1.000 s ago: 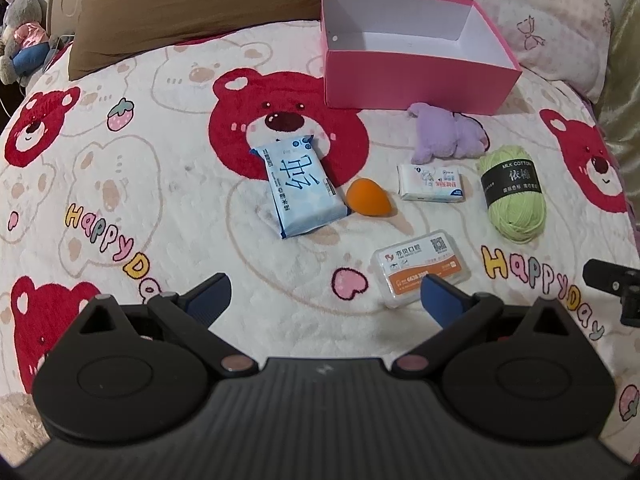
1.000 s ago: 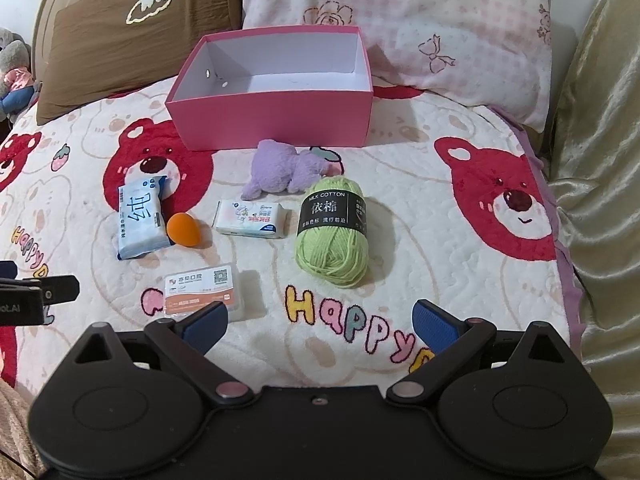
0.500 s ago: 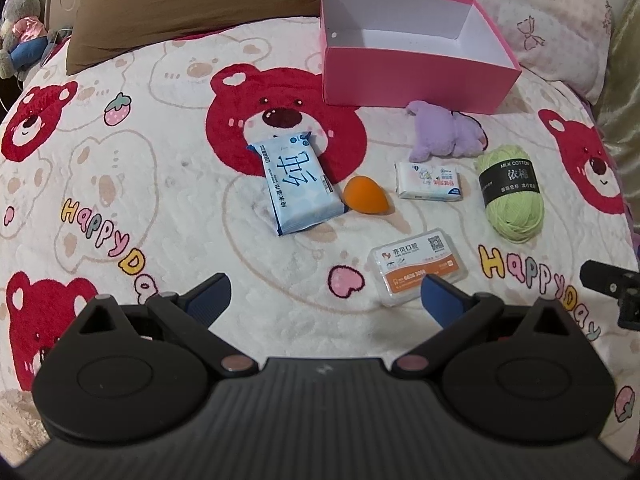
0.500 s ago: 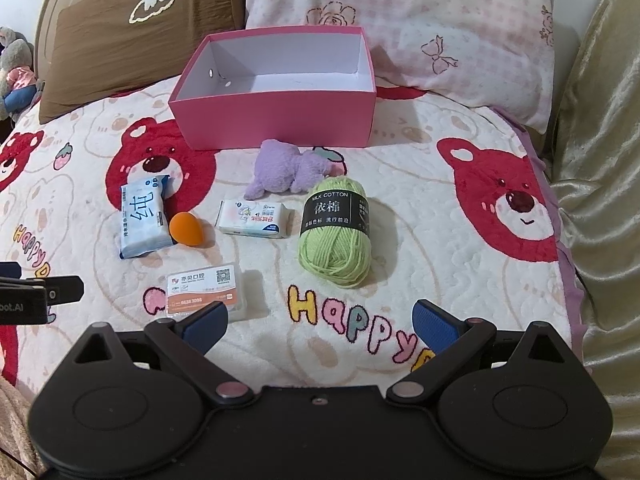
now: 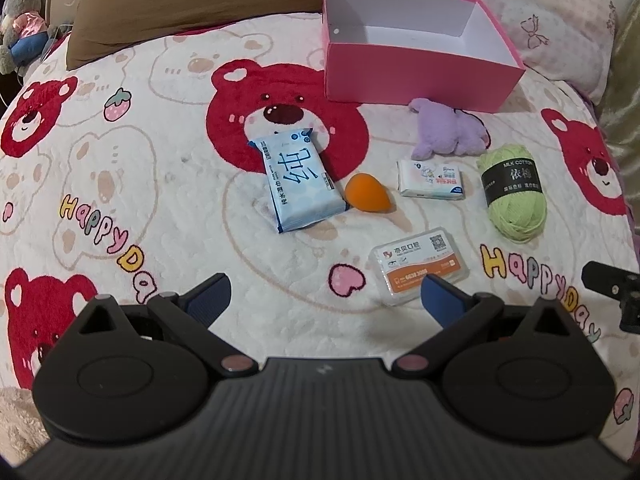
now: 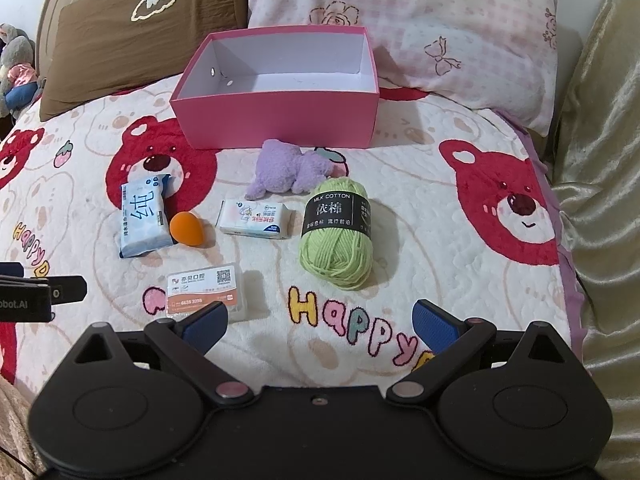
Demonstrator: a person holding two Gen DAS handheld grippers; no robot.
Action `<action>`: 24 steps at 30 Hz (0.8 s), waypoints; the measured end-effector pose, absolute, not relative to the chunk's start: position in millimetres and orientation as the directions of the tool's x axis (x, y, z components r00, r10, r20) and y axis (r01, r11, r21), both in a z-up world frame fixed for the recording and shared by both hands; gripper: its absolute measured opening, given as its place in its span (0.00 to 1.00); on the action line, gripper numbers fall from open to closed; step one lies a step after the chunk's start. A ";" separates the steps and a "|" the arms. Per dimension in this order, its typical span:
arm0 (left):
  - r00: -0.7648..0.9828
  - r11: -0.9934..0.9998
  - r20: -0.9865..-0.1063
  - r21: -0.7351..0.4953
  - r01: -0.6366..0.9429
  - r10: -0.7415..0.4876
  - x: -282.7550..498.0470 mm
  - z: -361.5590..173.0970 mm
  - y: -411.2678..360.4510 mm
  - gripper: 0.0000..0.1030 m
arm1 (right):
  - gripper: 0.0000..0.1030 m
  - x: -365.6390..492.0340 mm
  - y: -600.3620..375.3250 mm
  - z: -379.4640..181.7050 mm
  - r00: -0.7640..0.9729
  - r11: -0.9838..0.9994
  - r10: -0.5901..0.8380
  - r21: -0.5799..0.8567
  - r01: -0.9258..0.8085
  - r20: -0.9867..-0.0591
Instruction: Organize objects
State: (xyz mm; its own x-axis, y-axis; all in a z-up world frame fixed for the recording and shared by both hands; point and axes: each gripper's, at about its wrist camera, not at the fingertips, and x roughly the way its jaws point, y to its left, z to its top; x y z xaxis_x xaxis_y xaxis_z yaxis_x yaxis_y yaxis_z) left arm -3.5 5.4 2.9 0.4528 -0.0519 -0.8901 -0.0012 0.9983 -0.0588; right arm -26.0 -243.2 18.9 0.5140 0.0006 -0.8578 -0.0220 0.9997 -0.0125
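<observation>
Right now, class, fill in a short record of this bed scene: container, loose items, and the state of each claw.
Container: pink box, open, nothing inside
Loose items on blanket: purple plush toy, green yarn, blue wipes pack, orange sponge, small tissue pack, clear plastic case
Left claw: open, holding nothing
Right claw: open, holding nothing
Items in box: none

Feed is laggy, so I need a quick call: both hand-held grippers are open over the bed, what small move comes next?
Probably ease the right hand-held gripper forward onto the green yarn: its jaws are open and empty, the yarn lies straight ahead, and the pink box beyond looks empty.
</observation>
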 end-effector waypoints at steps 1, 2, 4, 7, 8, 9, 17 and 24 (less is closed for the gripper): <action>0.453 0.998 -0.890 -0.061 -0.001 -0.054 -3.4 2.9 5.9 1.00 | 0.97 -25.8 -243.2 18.9 0.513 1.000 0.002 -0.011 -0.023 -0.858; 0.454 0.998 -0.889 -0.062 -0.001 -0.055 -3.7 3.0 6.3 1.00 | 0.97 -26.0 -243.1 19.0 0.514 1.000 0.001 -0.012 -0.022 -0.858; 0.454 0.998 -0.889 -0.063 0.001 -0.056 -3.7 3.2 5.7 1.00 | 0.97 -25.4 -243.3 19.3 0.514 1.000 0.000 -0.013 -0.022 -0.858; 0.454 0.998 -0.889 -0.063 0.001 -0.057 -3.9 3.5 5.5 1.00 | 0.97 -25.7 -243.1 19.3 0.514 1.000 0.000 -0.012 -0.021 -0.858; 0.454 0.998 -0.889 -0.063 0.002 -0.057 -4.0 3.5 5.3 1.00 | 0.97 -25.8 -243.1 19.2 0.514 1.000 0.000 -0.013 -0.021 -0.858; 0.453 0.998 -0.889 -0.064 0.003 -0.058 -4.1 4.0 5.4 1.00 | 0.97 -25.8 -243.1 19.2 0.514 1.000 0.001 -0.012 -0.022 -0.858; 0.451 0.998 -0.890 -0.067 0.007 -0.063 -4.6 5.4 3.9 1.00 | 0.97 -25.6 -243.1 19.1 0.514 1.000 0.001 -0.013 -0.022 -0.858; 0.449 0.996 -0.889 -0.090 0.011 -0.085 -4.8 2.1 3.2 1.00 | 0.97 -25.8 -243.0 18.6 0.514 1.000 0.003 -0.011 -0.024 -0.858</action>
State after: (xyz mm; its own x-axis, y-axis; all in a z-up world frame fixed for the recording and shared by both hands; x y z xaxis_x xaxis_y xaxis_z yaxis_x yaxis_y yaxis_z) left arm -4.8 3.2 2.1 0.4491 -0.0854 -0.8894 0.0114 0.9959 -0.0899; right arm -25.8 -243.0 18.6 0.5143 0.0028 -0.8576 -0.0236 0.9997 -0.0109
